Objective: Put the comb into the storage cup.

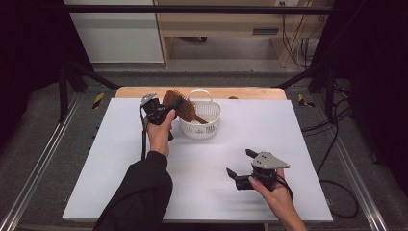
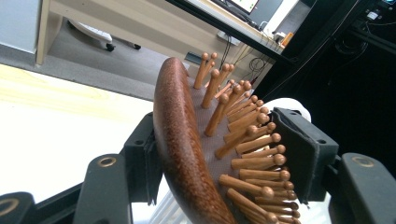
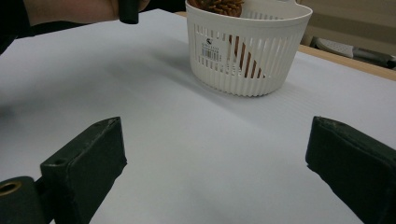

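Two grippers are over the bench, and only the left gripper is at work: its fingers clamp the head of the wooden hairbrush, one pad on the smooth back, the other against the bristle tips. The brush leans with its handle already down inside the white basket, head above the rim, so the step in hand looks like dropping the brush into the basket. The next move probably calls for parting the fingers and lifting back clear of the rim without tipping the light basket. The right gripper rests low near the bench's near edge, fingers wide and empty, well apart from the basket. Open bench lies all round; the basket stands near the far edge.
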